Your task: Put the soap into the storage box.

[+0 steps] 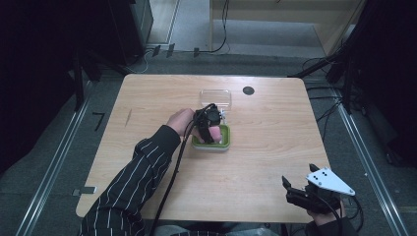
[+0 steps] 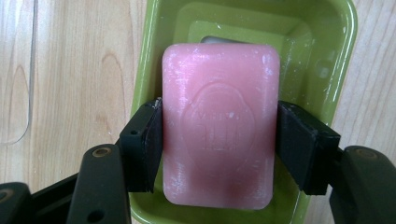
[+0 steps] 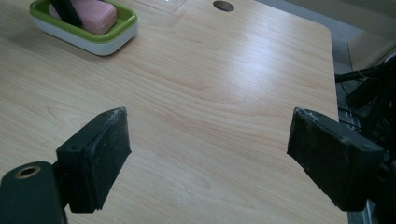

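A pink bar of soap hangs just over a green soap dish with a white base. My left gripper is shut on the bar, one black pad pressed against each long side. In the high view the left gripper points down over the dish near the table's middle, with the soap between its jaws. My right gripper rests at the table's near right corner. Its jaws stand wide open over bare wood, and the dish and soap lie far off at the upper left.
A clear plastic lid lies on the wooden table just behind the dish. A dark round hole sits near the far edge. Cables and dark stands run along the floor past the right edge.
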{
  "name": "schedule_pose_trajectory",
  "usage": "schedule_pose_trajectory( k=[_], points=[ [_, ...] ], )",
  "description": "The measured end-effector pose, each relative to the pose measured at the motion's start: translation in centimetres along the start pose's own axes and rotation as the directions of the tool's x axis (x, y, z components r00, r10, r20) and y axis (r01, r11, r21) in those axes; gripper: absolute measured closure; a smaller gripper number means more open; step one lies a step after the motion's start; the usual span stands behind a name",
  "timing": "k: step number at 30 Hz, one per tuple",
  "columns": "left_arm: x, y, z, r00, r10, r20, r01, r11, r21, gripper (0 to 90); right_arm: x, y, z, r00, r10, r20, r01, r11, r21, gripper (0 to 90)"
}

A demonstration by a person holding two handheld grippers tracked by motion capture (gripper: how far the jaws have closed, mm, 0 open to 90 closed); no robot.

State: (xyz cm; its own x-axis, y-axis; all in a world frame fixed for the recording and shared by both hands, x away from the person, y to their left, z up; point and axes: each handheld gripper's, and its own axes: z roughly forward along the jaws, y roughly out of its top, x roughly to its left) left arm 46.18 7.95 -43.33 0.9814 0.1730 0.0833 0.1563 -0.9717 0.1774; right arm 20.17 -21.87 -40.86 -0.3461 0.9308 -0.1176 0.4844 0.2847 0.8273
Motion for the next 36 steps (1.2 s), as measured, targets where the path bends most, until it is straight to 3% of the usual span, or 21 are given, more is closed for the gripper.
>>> schedule_pose_trajectory(
  k=[13,17,21,26,36],
  points=[
    [0.3,0.0,-0.7,0.9995,-0.031,0.011,0.031,0.9995,-0.002,35.5,-0.2,-0.2,-0.2,1.0,0.004,0.003,-0.004,1.0,0.0,13.5],
    [0.3,-0.1,-0.9,0.9984,-0.056,0.006,0.056,0.9984,0.008,31.7,-0.1,-0.1,-0.1,1.0,0.003,0.003,-0.003,1.0,0.001,13.5],
    [0.1,-0.2,-1.2,0.9961,-0.086,0.019,0.085,0.9961,0.023,23.5,-0.1,-0.1,-0.1,1.0,0.004,-0.002,-0.003,1.0,0.002,13.5],
    [-0.3,-0.3,-1.7,0.9941,-0.108,0.007,0.108,0.9936,0.035,14.2,-0.1,0.0,0.0,1.0,0.001,-0.003,-0.001,1.0,-0.002,13.5],
    [-1.6,-0.7,-3.0,0.9888,-0.149,-0.006,0.149,0.9863,0.071,8.6,-0.2,0.0,0.0,1.0,0.003,-0.004,-0.003,1.0,-0.006,13.5]
  ],
)
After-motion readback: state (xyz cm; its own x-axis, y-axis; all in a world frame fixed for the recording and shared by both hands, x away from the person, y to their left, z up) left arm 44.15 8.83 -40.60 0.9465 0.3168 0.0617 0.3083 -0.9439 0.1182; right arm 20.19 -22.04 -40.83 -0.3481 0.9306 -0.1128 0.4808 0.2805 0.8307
